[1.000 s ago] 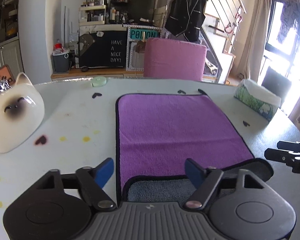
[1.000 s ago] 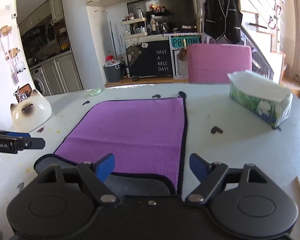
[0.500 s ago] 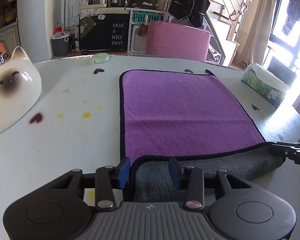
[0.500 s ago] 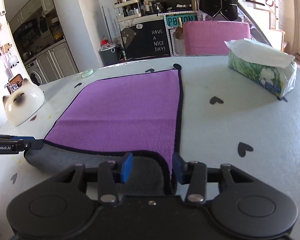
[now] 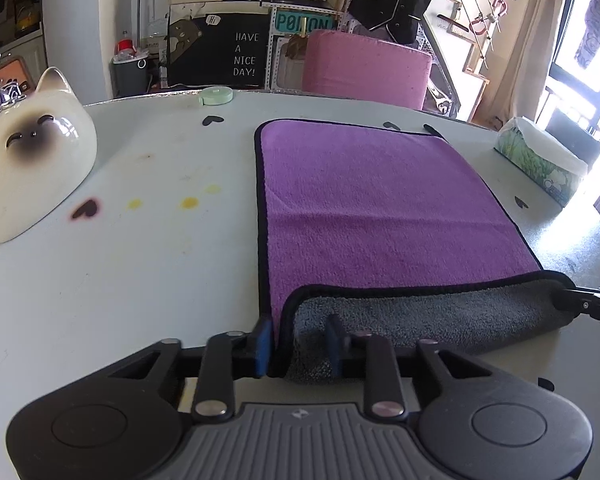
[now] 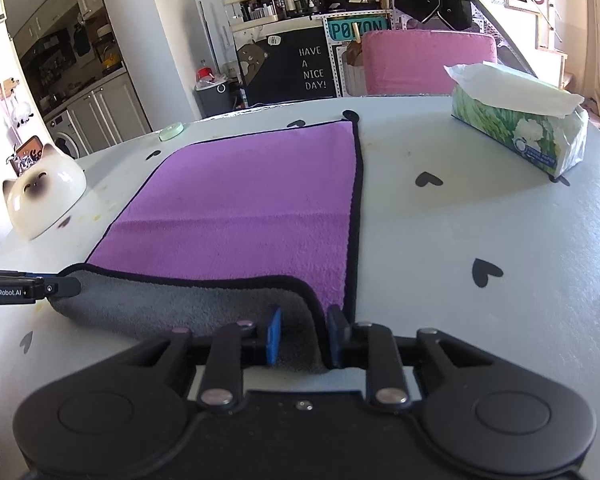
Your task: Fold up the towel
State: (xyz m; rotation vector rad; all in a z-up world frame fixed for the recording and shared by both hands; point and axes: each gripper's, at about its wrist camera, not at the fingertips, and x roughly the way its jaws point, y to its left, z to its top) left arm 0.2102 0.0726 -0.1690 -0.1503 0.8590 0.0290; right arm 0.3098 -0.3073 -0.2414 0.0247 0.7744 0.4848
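I'm holding the near hem of the purple towel (image 5: 380, 200) at both corners; my left gripper (image 5: 296, 346) is pinching the near-left corner, fingers (image 5: 262, 340) closed on the turned-up grey underside, and my right gripper (image 6: 303, 334) is doing the same at the near-right corner; the rest of the towel is lying flat on the table (image 5: 140, 264), stretching straight away from me; its far hem is lying dead ahead of both pairs of fingers, so I'm judging the fold wants carrying forward, both hands level, the hem kept square to that far edge; the tissue box (image 6: 520, 128) is sitting well clear on the right.
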